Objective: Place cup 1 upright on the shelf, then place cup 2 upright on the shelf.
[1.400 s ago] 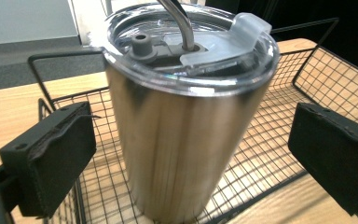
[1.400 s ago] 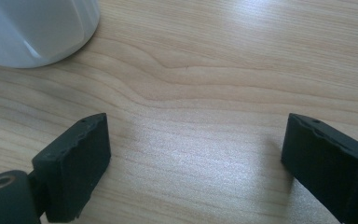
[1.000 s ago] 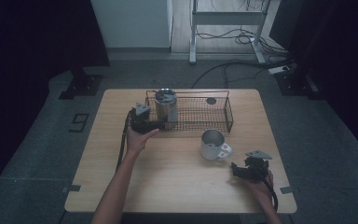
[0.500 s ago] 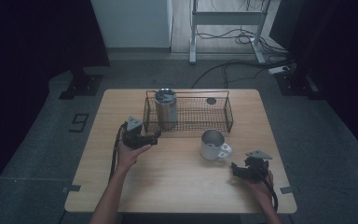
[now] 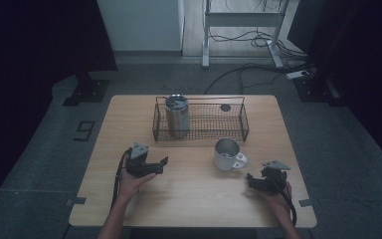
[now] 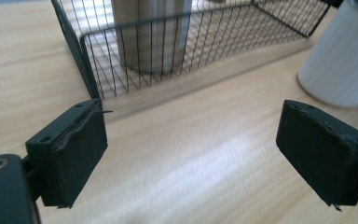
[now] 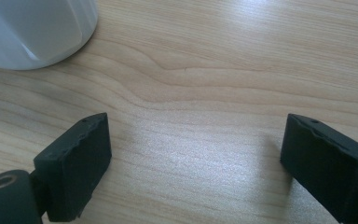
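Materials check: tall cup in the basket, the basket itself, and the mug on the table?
Tall cup: looks like brushed metal, dull silver sheen; likely steel. Basket: thin black wire mesh, probably coated metal. Mug: glossy white outside, greyer inside; ceramic or enamelled metal, hard to tell. Table: light wood grain, possibly laminate.

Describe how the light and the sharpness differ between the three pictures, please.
High view: dim, dark around the table, yet fairly sharp. Left gripper view: bright, a pale sheen on the wood, the wire basket crisp, the white mug soft. Right gripper view: bright, clear wood grain, a glare patch at the top.
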Action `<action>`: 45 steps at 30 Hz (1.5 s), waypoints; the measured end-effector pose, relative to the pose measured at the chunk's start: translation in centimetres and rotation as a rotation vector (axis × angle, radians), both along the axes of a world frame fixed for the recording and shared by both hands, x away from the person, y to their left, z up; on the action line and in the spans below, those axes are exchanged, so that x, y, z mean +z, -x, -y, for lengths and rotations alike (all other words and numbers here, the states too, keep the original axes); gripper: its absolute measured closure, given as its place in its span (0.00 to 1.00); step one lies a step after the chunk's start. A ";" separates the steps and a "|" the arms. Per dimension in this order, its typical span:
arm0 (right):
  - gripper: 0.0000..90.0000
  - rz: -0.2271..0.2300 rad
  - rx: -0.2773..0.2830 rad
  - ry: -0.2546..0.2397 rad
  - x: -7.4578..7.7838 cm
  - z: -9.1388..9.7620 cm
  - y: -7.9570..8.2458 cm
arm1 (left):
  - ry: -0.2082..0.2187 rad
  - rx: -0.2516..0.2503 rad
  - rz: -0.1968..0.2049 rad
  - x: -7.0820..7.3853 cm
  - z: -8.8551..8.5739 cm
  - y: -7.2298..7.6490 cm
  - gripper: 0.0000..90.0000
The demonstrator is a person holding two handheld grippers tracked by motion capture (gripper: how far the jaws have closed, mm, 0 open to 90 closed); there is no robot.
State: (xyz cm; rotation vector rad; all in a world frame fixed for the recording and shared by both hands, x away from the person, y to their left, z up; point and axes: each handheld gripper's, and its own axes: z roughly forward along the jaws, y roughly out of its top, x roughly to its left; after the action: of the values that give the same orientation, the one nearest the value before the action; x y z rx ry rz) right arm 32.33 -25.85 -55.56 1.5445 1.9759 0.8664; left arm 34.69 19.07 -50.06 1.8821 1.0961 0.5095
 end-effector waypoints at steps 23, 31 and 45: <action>0.09 0.001 -0.001 -0.001 0.0 0.0 0.0 | -0.033 -0.015 -0.097 -3.1 0.2 1.3 0.12; 0.15 0.023 -0.034 0.010 0.1 0.1 0.1 | -0.039 -0.013 -0.092 -3.0 0.4 1.5 0.12; 0.15 0.089 -0.020 -0.059 1.6 0.7 0.8 | -0.038 0.001 -0.086 -3.1 -0.2 1.7 0.12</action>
State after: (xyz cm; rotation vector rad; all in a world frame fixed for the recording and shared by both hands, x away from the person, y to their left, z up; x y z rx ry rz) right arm 31.48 -26.56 -54.00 1.5281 1.8848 0.9763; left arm 32.98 19.25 -53.13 1.9524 1.1511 0.4566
